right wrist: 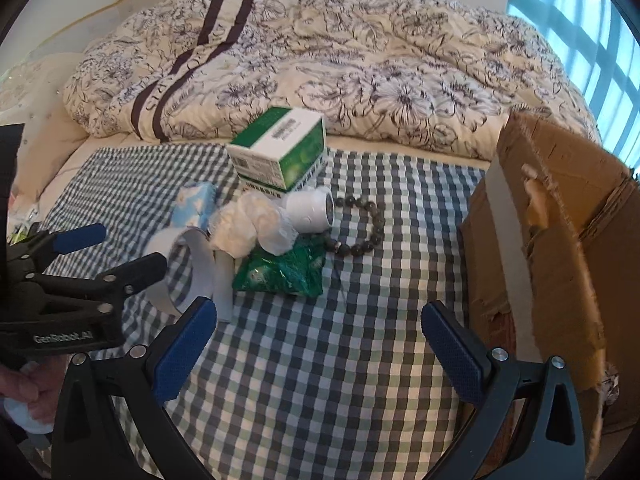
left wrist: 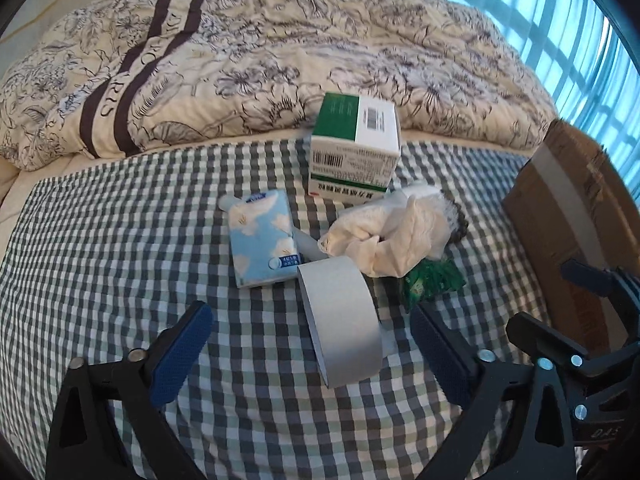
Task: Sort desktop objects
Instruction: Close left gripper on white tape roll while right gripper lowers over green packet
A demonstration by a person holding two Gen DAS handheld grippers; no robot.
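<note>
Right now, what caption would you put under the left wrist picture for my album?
Open left gripper hovering around a grey tape roll on a checked cloth.

Woven checked cloth (left wrist: 120, 240) — matt; smooth grey tape roll (left wrist: 340, 320); crinkly glossy green wrapper (right wrist: 280, 272); rough torn cardboard box (right wrist: 560, 240).

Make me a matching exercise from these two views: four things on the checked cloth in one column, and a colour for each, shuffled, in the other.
Things:
1. roll of tape
2. tissue pack
3. snack packet
4. bead bracelet

Colours:
A. dark, almost black
B. shiny green
C. silver grey
D. sky blue with white clouds

Pairs: 1-C, 2-D, 3-B, 4-A
</note>
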